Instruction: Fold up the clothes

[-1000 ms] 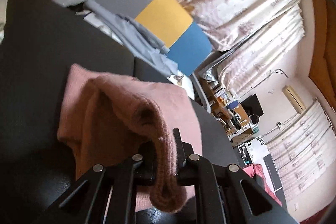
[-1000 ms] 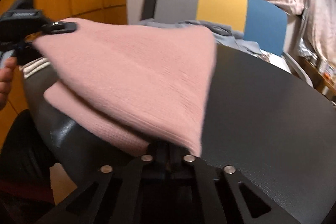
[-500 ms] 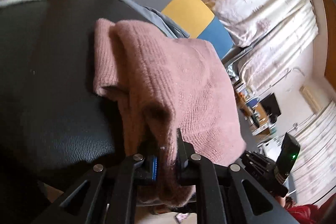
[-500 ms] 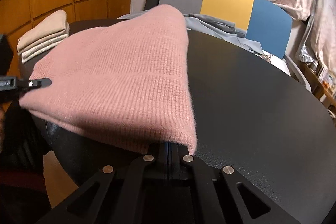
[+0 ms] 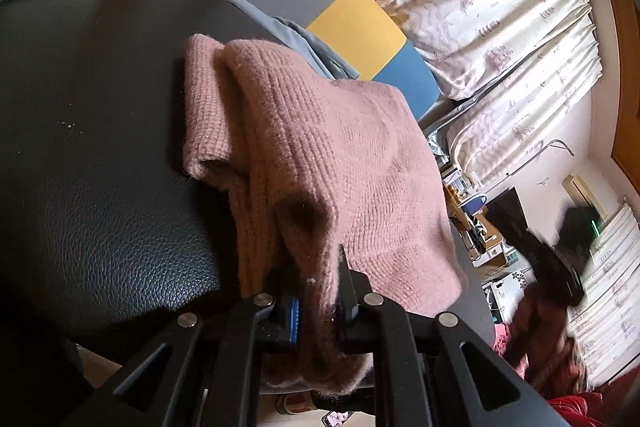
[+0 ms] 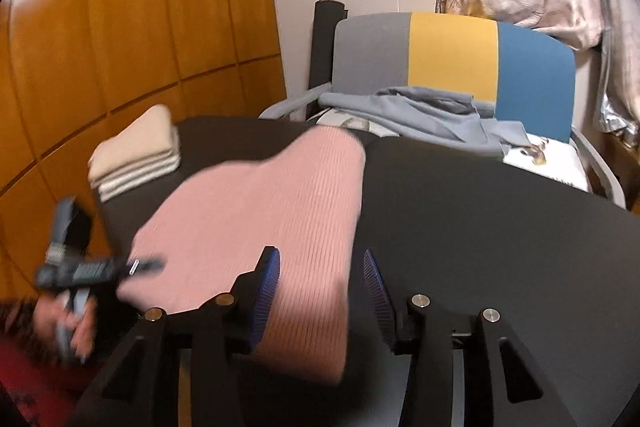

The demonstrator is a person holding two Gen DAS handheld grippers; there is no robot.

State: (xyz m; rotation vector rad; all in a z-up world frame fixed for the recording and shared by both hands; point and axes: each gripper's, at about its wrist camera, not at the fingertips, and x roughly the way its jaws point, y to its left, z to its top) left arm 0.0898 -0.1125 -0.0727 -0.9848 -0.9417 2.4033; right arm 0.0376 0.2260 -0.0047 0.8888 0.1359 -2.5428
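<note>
- While our left gripper (image 5: 318,297) pinches a bunched edge of the pink sweater (image 5: 340,163), our right gripper (image 6: 322,301) stands with its jaws spread, holding nothing.
- The sweater lies doubled on the black desk (image 6: 500,211), its near edge hanging over the rim between the right gripper's open fingers.
- Its long axis runs away from us toward the chair (image 6: 452,55).
- We judge the left corner is the one held; the right side lies loose.
- Folded towels (image 6: 136,157) sit at the far left.
</note>
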